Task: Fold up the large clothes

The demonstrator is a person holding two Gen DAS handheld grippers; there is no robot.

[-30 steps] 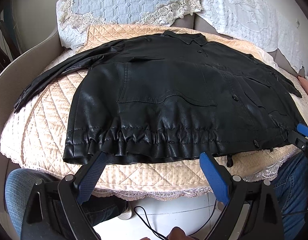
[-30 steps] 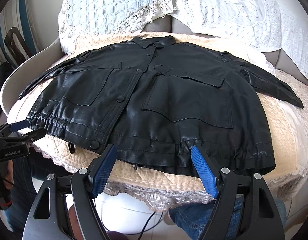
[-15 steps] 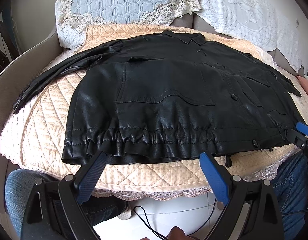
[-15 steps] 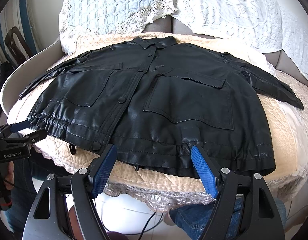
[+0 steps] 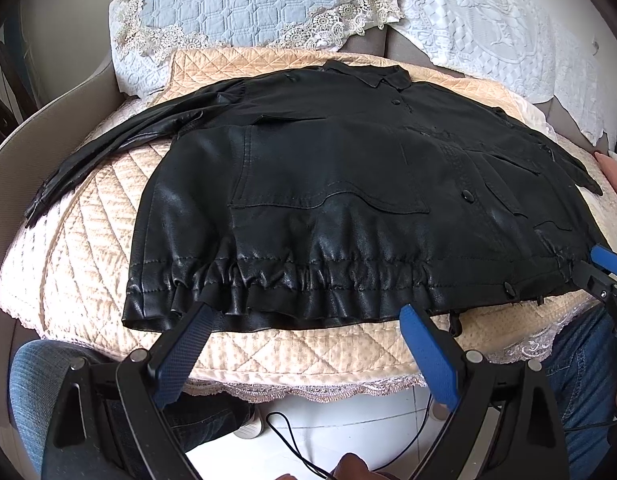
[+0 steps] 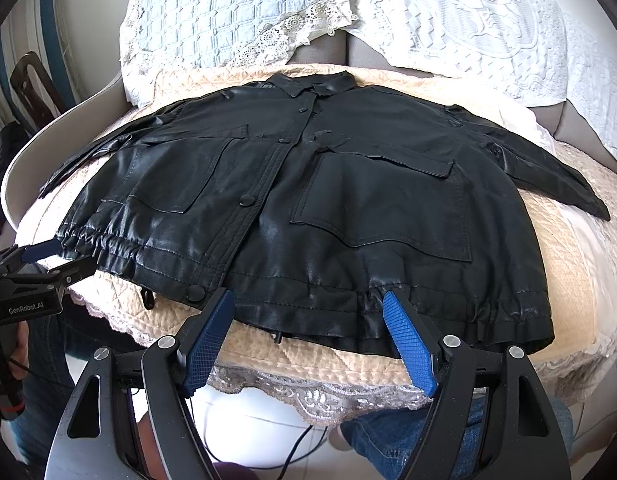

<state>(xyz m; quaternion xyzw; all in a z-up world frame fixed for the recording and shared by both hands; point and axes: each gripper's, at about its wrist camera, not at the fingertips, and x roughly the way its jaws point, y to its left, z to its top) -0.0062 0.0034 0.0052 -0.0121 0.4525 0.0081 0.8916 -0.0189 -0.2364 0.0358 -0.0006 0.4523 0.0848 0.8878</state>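
A: Blue-padded, both of them: the left gripper (image 5: 304, 312) and the right gripper (image 6: 308, 298) sit wide apart at the gathered hem, gripping nothing.

B: Lined up to pinch it, likely. The black faux-leather jacket (image 6: 308, 200) lies flat, buttoned, on the peach quilted cushion (image 5: 88, 240), collar farthest away.

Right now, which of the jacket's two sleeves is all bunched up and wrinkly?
The sleeve on the left gripper's side of the black jacket. It is gathered into long folds, while the other sleeve lies smooth and flat.
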